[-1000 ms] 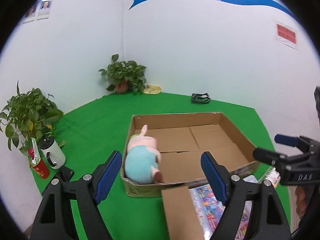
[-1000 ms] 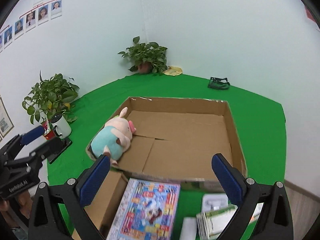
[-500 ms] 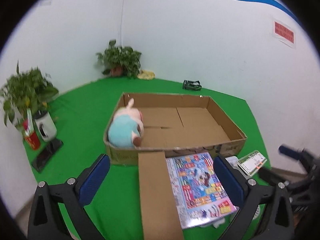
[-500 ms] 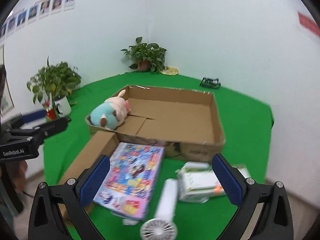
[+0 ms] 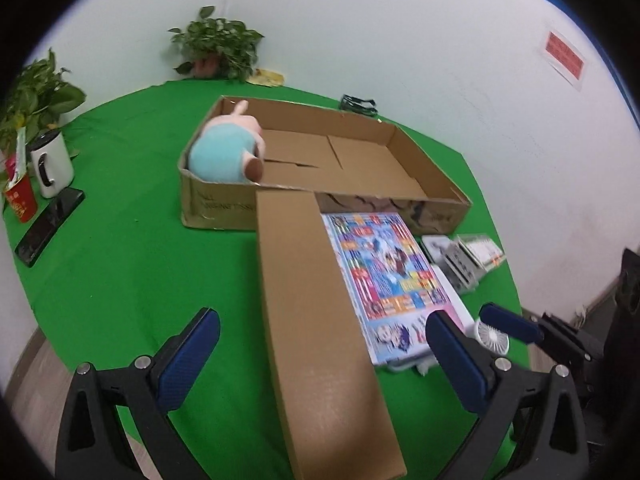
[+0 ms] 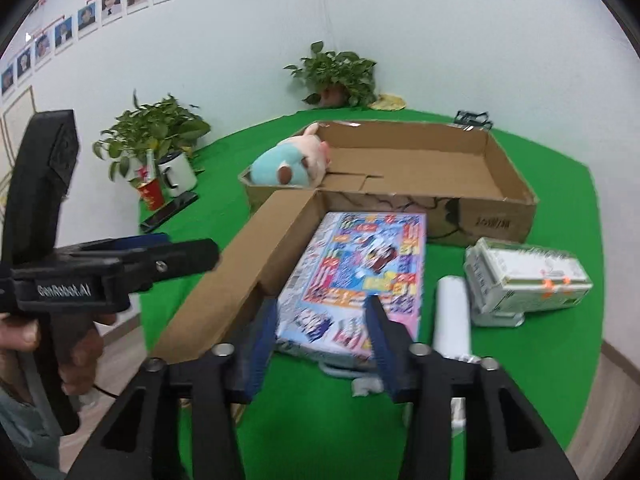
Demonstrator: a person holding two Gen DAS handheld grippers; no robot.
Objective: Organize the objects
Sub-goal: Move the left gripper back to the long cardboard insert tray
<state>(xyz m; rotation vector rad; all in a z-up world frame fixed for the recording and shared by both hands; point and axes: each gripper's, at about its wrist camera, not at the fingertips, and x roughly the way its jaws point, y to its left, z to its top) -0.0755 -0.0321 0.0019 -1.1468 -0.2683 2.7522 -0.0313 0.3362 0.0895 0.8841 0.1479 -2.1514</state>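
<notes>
An open cardboard box [image 5: 424, 178] [image 6: 508, 168] holds a blue and pink plush pig [image 5: 226, 154] [image 6: 288, 162] in its left corner. In front of it lie a long brown carton [image 5: 312, 312] [image 6: 240, 264], a colourful picture box [image 5: 386, 276] [image 6: 356, 272], a white hand fan [image 6: 452, 312] and a green-white pack [image 6: 524, 276]. My left gripper [image 5: 320, 344] [image 6: 188, 248] is open, and the carton's near end lies between its fingers without touching them. My right gripper [image 6: 322, 332] [image 5: 512, 326] hovers at the picture box's near edge. Its jaws are closing and the pads grip nothing.
A white mug [image 5: 52, 164], a red cup [image 5: 20, 200] and a black phone [image 5: 50, 220] sit at the left of the green table [image 5: 132, 264] beside a potted plant [image 6: 152, 132]. Another plant [image 5: 216, 48] and a black clip [image 5: 358, 102] stand at the back. A hand [image 6: 24, 344] holds the left gripper.
Both grippers came down and back toward the near items, tilting lower. The left jaws spread wider. The right jaws narrowed over the picture box.
</notes>
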